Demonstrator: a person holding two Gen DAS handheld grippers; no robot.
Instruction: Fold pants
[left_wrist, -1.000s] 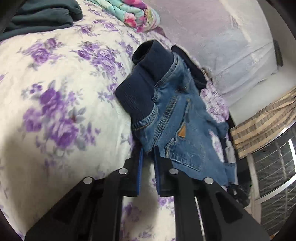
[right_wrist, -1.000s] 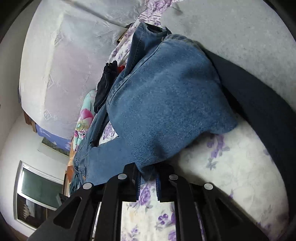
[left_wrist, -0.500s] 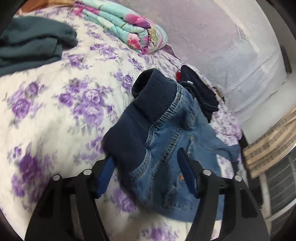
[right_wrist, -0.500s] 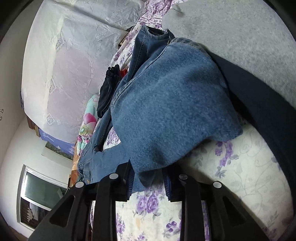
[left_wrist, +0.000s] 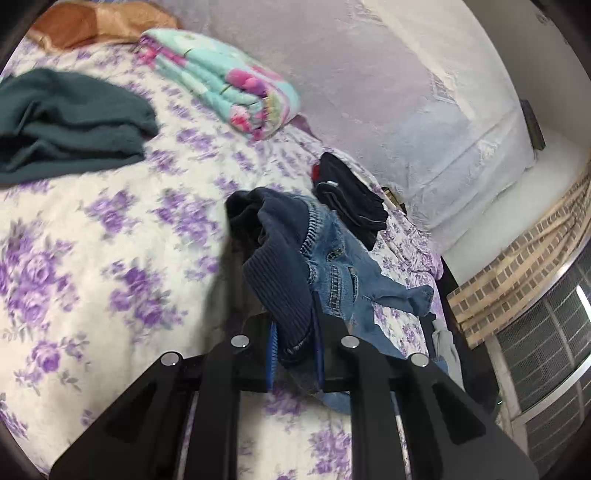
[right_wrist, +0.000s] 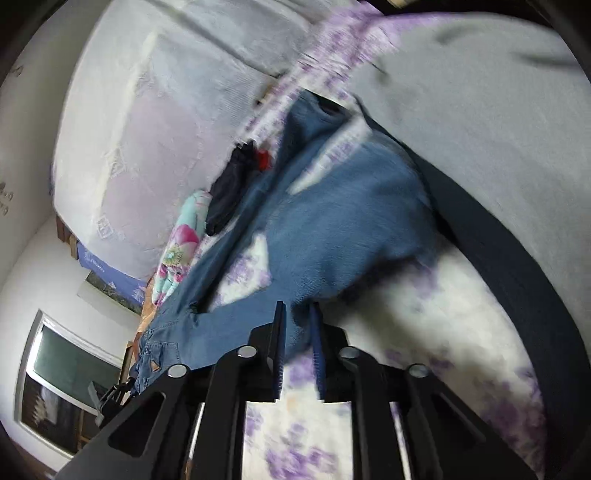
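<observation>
Small blue denim pants (left_wrist: 341, 266) with a dark navy ribbed waistband (left_wrist: 280, 273) lie on a bed with a purple-flowered sheet (left_wrist: 92, 251). My left gripper (left_wrist: 295, 332) is shut on the waistband and holds it raised off the sheet. In the right wrist view the pants' leg (right_wrist: 343, 229) stretches away from me, and my right gripper (right_wrist: 297, 332) is shut on the leg's end.
A dark green garment (left_wrist: 70, 122) lies at the far left, a rolled floral blanket (left_wrist: 225, 81) behind it, and a dark folded garment (left_wrist: 351, 199) just past the pants. A wall (left_wrist: 406, 92) and a radiator grille (left_wrist: 546, 339) stand to the right. A grey blanket (right_wrist: 480, 110) lies beside the leg.
My left gripper opened, moved to the waistband and shut on it, lifting it. My right gripper loosened briefly and closed again on the leg end, and the leg has shifted.
</observation>
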